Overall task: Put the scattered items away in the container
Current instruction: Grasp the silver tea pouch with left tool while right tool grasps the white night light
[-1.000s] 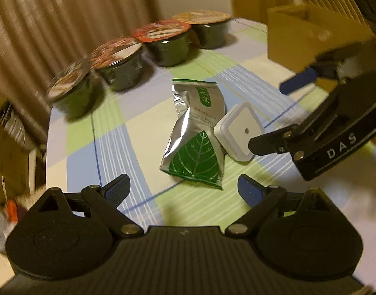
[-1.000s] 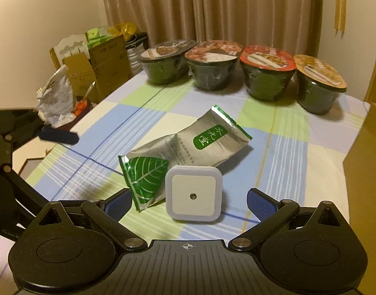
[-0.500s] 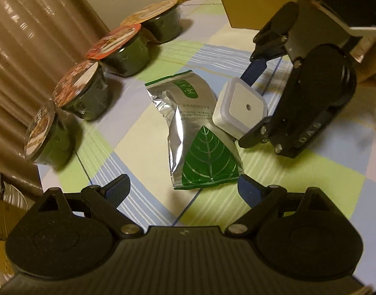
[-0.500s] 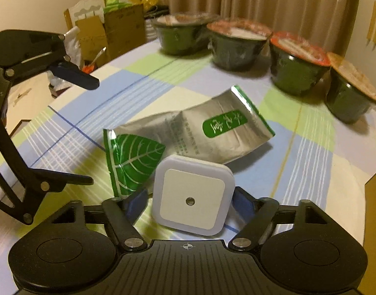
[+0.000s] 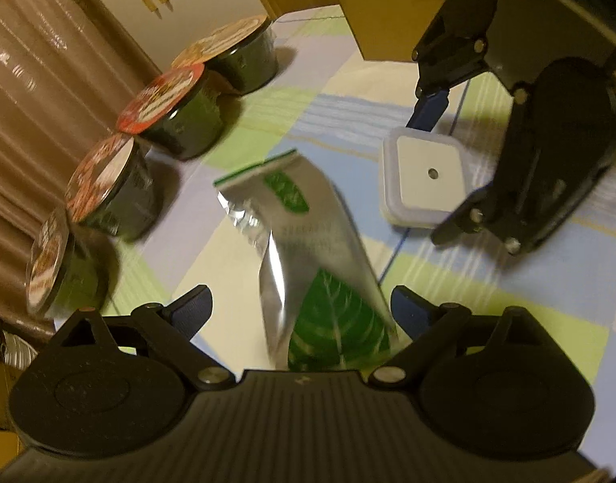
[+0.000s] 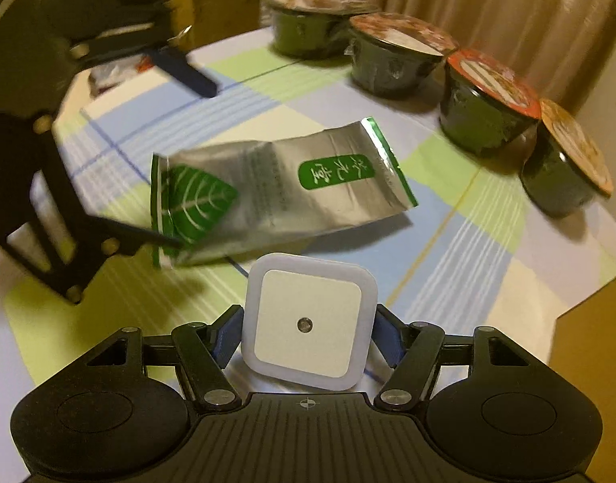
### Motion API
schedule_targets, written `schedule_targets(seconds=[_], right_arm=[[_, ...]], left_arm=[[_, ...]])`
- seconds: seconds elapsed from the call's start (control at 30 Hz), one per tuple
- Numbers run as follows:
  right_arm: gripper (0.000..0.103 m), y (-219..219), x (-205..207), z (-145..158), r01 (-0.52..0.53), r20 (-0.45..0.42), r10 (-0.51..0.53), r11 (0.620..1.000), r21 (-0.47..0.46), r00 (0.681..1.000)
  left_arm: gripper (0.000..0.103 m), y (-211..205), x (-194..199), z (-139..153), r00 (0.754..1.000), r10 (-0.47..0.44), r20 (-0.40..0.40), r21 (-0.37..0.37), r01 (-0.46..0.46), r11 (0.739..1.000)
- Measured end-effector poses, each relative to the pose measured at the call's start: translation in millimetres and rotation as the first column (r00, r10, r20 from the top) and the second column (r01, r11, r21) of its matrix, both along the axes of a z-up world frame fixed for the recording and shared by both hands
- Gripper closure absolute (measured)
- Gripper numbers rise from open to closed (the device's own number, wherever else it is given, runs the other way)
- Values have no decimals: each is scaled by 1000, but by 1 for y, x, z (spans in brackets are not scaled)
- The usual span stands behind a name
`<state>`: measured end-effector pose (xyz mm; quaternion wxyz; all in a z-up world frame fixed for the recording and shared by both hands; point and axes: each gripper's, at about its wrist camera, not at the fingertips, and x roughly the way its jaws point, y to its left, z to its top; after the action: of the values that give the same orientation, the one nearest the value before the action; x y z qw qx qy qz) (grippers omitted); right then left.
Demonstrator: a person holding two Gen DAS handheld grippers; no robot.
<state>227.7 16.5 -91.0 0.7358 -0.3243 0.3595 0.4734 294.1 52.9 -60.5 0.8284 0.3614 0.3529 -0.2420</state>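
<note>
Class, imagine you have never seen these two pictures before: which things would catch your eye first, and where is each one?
First, the white square night light, close to the camera and gripped between the fingers of the right gripper. Behind it a silver tea pouch with a green leaf lies on the checked tablecloth, its leaf end between the open fingers of the left gripper. Four lidded instant noodle bowls line the far edge, before the curtain.

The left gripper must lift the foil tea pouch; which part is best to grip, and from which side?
Probably the flat leaf-printed end of the foil tea pouch, approached from that end: it lies between the open left gripper fingers, and flattened foil is thin enough to pinch.
</note>
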Motion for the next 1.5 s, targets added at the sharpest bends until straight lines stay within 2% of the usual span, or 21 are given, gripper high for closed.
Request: schedule_targets(seconds=[0.1,0.27,0.43,0.53,0.6,0.67,0.73,0.8,0.9,1.1,1.33,1.47,1.5], right_arm=[[34,-3,5,3,-56,18,56,997,-45,998],[34,-7,12,5,-111,32,115,988,-103,993],[34,-11,19,2,-134,38,141,981,-143,989],[34,-16,23,-1,-124,29,130,981,-149,991],[34,-18,24,-2,-122,30,128,982,-146,991],[34,-18,24,-2,-120,29,125,982,-144,992],[34,-19,24,-3,-118,17,122,982,-145,992],[34,-19,23,-3,-126,9,128,981,-147,992],[34,-22,18,-2,-138,-1,139,980,-145,990],[34,-29,1,3,-171,-32,168,975,-141,985],[34,-41,-41,13,-211,-81,201,966,-150,976],[34,-55,-69,16,-209,-126,192,968,-139,973],[34,-60,-75,17,-203,-134,185,970,-135,974]], left_arm=[[9,-12,12,-5,1000,19,-17,-1,-19,1000],[9,-21,34,-14,992,116,-52,-26,-118,993],[12,-29,42,-22,989,141,-55,-19,-142,990],[21,-30,48,-26,982,180,-51,-17,-181,983],[36,-27,53,-25,973,222,-56,-41,-225,974],[41,-26,56,-24,969,240,-64,-53,-243,969],[47,-25,55,-24,971,228,-75,-47,-232,972],[57,-25,51,-21,975,198,-96,-38,-202,979],[58,-22,37,-15,982,145,-124,-42,-151,988],[58,-18,-24,-6,985,27,-168,-70,-39,997],[58,-18,-92,-1,975,34,-219,-110,-60,992],[47,-24,-125,-5,975,43,-218,-102,-66,993],[40,-26,-132,-4,977,51,-205,-97,-72,993]])
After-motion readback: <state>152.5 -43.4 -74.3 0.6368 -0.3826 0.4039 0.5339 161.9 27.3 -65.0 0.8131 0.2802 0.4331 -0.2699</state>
